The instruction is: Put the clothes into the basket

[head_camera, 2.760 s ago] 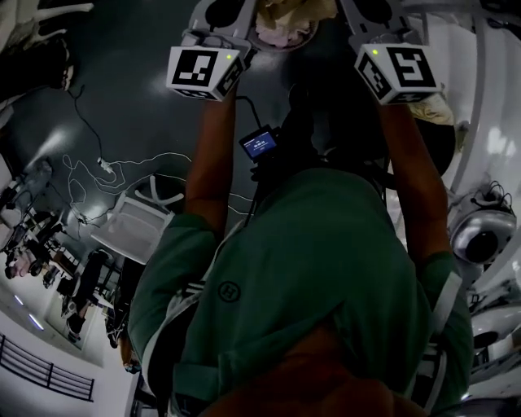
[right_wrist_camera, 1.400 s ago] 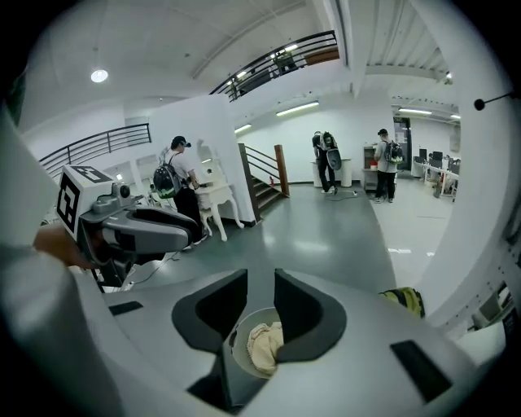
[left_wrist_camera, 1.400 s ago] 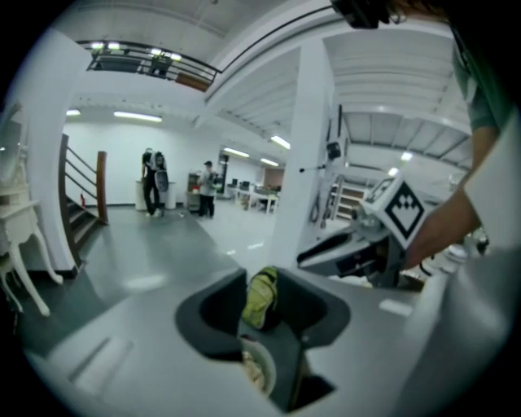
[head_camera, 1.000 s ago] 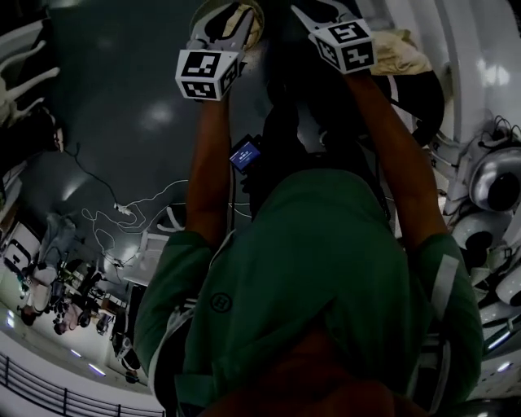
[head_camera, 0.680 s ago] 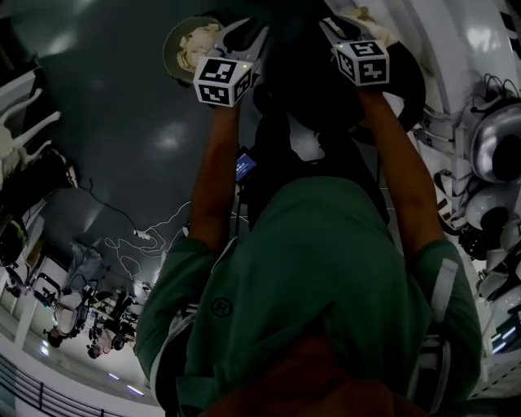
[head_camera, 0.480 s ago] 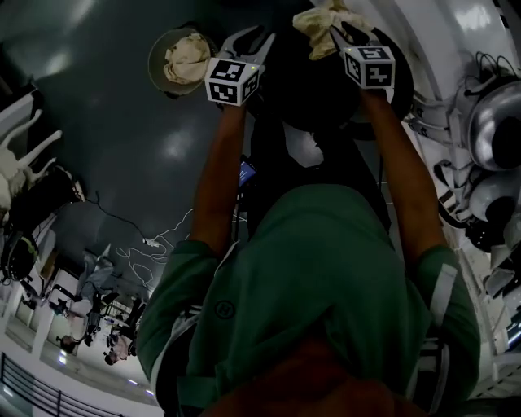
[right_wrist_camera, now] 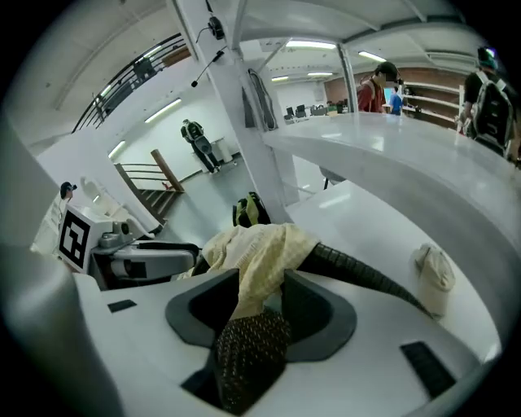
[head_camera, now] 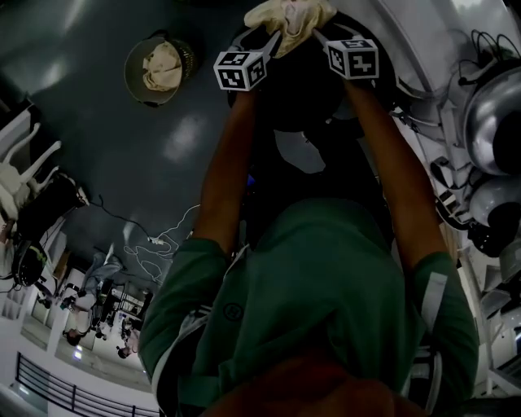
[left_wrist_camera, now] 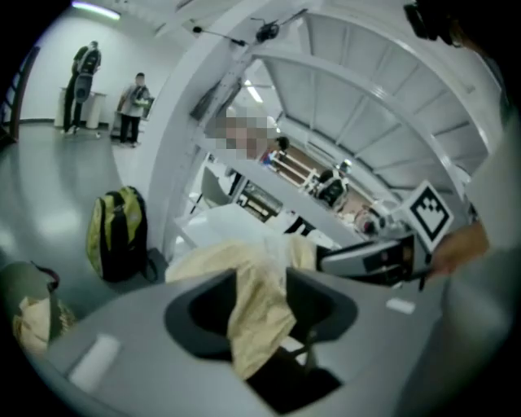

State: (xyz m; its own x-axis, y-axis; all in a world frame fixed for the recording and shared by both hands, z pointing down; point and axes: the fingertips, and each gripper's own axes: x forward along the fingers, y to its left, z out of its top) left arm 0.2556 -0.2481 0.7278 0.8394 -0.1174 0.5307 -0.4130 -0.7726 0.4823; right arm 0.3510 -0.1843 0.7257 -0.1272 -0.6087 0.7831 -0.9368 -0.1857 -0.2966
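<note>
Opening the left tongs (head_camera: 270,39) and the right tongs (head_camera: 319,37) around one pale yellow garment (head_camera: 289,15), strung between both and lying across one black mesh basket (right_wrist_camera: 366,277) at its rim. Elsewhere, two more: one cloth (head_camera: 163,65) inside a round basket (head_camera: 133,80) on the floor (head_camera: 98,163), another cloth (right_wrist_camera: 434,278) on the white desk (right_wrist_camera: 358,204).

The dark glossy floor (head_camera: 89,155) carried a round basket (head_camera: 130,81) holding a pale cloth (head_camera: 163,65), with white cables (head_camera: 155,238) nearby. A crumpled garment (right_wrist_camera: 433,278) lay on the white counter (right_wrist_camera: 366,224).
</note>
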